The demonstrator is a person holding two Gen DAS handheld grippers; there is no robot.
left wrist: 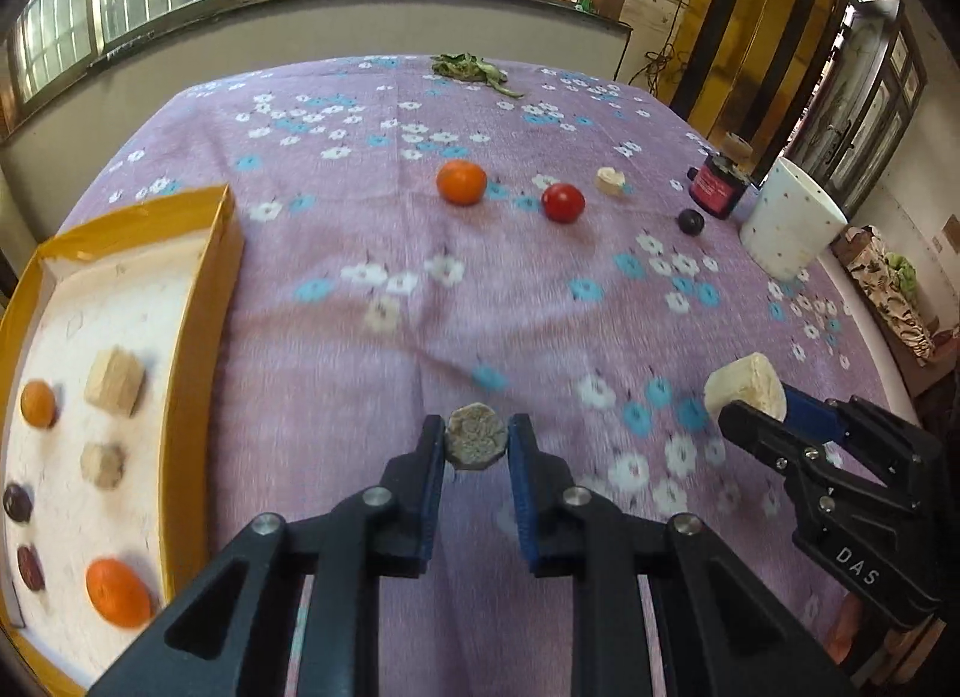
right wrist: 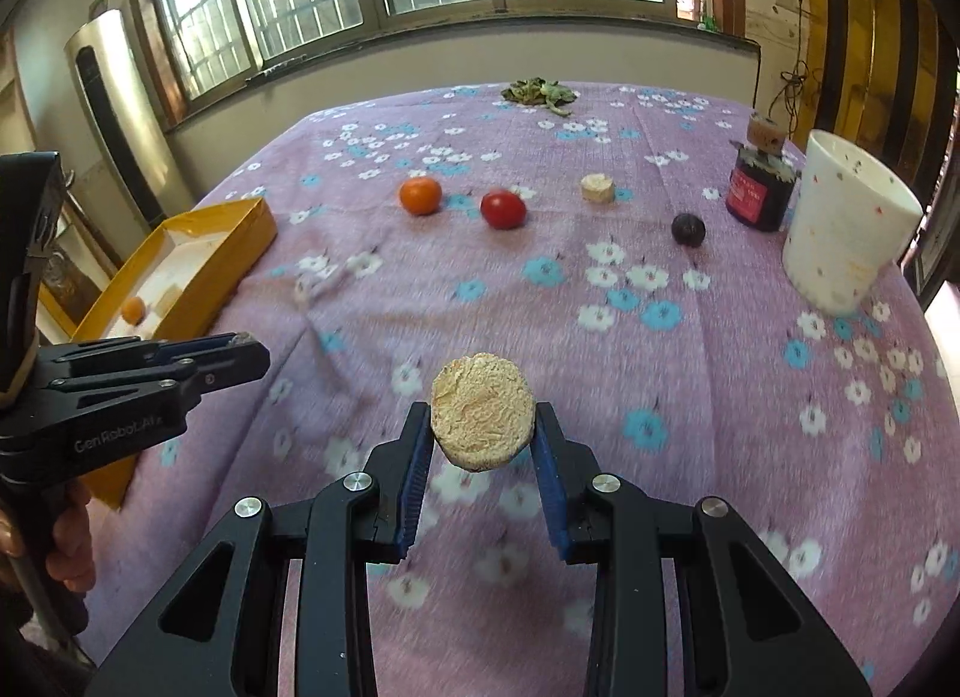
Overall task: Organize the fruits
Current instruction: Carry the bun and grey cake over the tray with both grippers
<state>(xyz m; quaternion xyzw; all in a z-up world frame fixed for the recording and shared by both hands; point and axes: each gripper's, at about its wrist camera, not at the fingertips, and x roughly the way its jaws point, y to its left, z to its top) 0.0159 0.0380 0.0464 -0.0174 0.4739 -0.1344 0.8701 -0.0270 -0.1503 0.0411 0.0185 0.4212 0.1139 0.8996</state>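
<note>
The left gripper (left wrist: 477, 445) has its jaws clenched on a small greyish-tan puck (left wrist: 475, 443), held just above the floral purple cloth (left wrist: 510, 289) covering the surface. The right gripper (right wrist: 483, 427) grips a larger cream-coloured disc (right wrist: 482, 419) the same way. To the left sits a yellow tray (left wrist: 204, 301) holding two oranges, two dark plums and two tan blocks. Farther across the cloth lie an orange (left wrist: 461, 183), a red tomato (left wrist: 563, 202), a cream piece (left wrist: 610, 180) and a dark plum (left wrist: 690, 221), near a dark jar (left wrist: 717, 188) and a white cup (left wrist: 791, 226).
</note>
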